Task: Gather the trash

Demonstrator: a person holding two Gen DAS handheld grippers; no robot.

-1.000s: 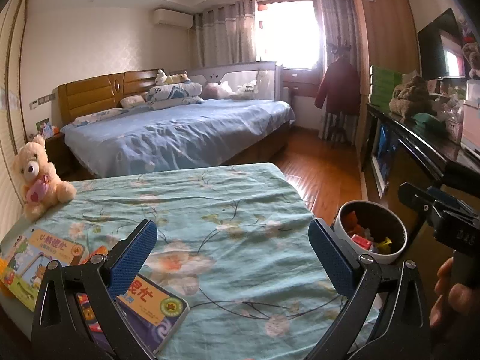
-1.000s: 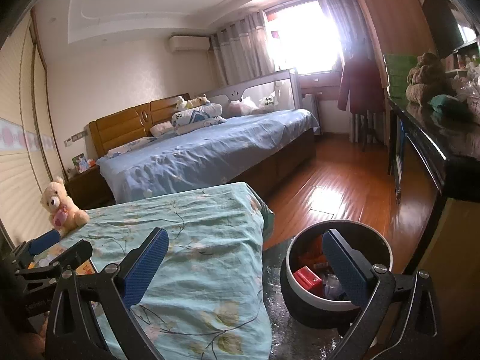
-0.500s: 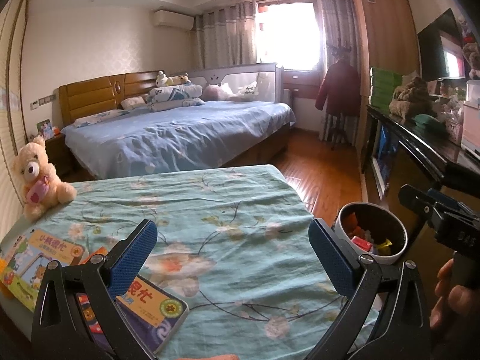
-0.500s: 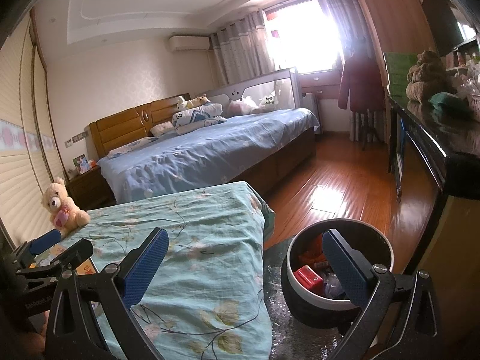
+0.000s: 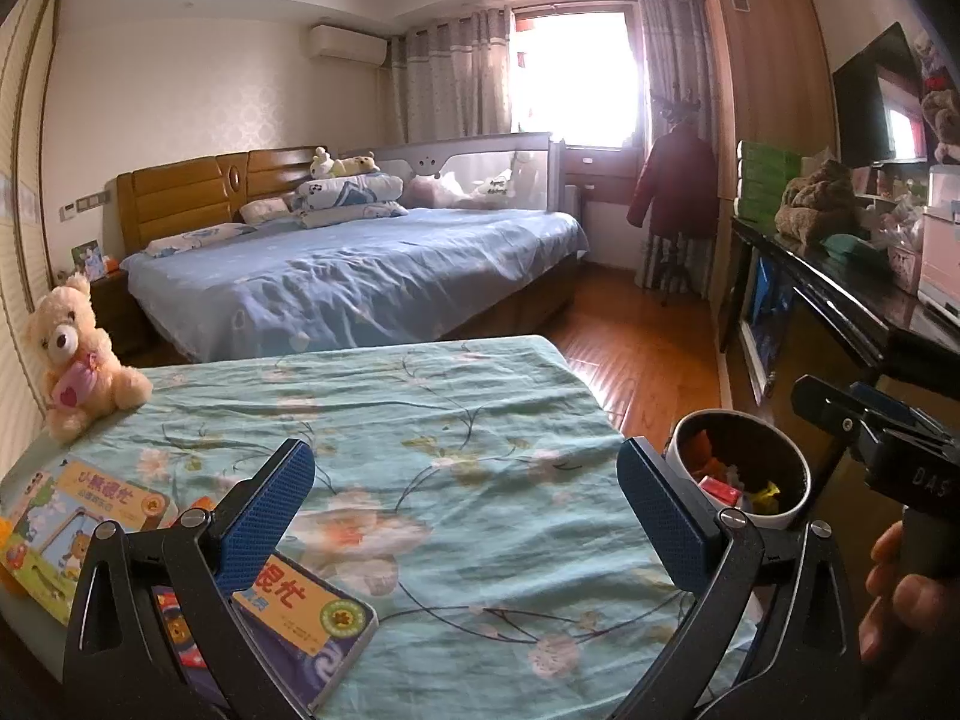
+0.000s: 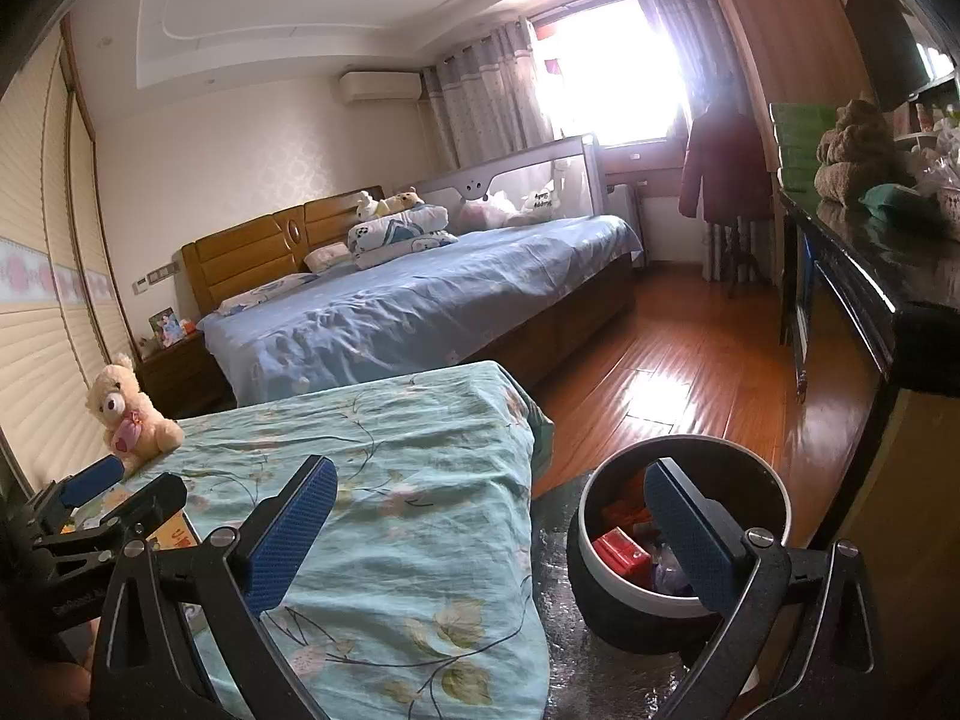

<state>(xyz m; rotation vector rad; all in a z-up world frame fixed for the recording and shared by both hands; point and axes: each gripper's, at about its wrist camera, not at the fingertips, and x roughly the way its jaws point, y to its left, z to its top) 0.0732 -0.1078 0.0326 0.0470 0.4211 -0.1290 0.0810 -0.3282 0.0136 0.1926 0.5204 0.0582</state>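
Both grippers, left (image 5: 465, 510) and right (image 6: 489, 531), hang spread wide and empty over the quilt (image 5: 420, 420). The bin (image 6: 681, 534) stands on the floor beside the bed, within easy reach for drops, and holds wrappers (image 6: 621, 549). No loose trash shows on the quilt, so collecting looks about finished.

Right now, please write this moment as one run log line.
left gripper: open, empty, over floral sheet | right gripper: open, empty | trash bin: on floor beside bed, holds wrappers | books: on sheet
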